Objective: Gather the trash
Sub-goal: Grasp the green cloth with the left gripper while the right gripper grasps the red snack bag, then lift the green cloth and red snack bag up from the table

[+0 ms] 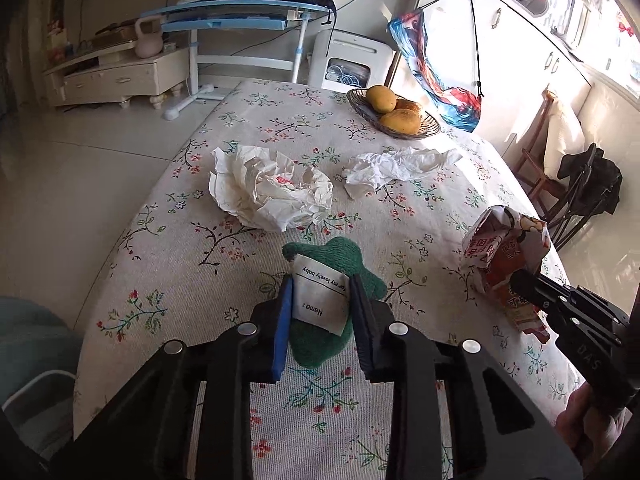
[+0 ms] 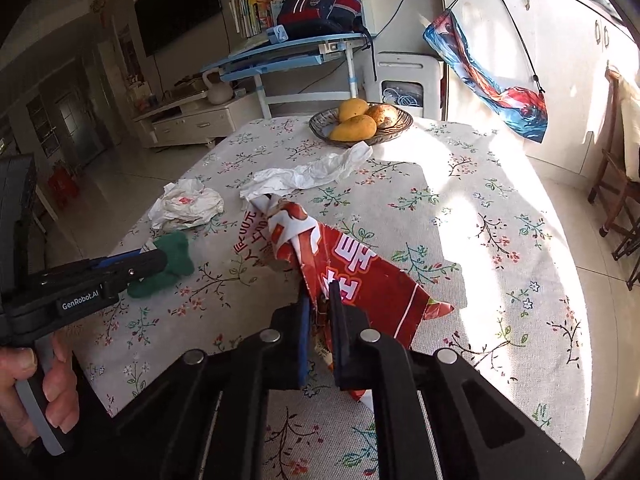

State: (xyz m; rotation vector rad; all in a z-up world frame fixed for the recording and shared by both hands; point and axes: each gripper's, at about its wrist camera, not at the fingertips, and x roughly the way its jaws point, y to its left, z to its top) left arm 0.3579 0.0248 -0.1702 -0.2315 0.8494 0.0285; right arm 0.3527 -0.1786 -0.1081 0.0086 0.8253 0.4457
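We held the left tongs (image 1: 320, 304) closed on the green cloth (image 1: 340, 256), the right tongs (image 2: 320, 312) on the red wrapper (image 2: 360, 276); its thin edge could slip free when lifted off the counter (image 2: 460, 200).

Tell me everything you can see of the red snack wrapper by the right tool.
The red snack wrapper is a crumpled, glossy foil-like bag, red with white characters and an orange-white printed patch at its twisted far end. It lies on the floral tablecloth, partly in sunlight, torn or folded at its near corner. The right tool is shut on its near edge. Nothing else touches it.
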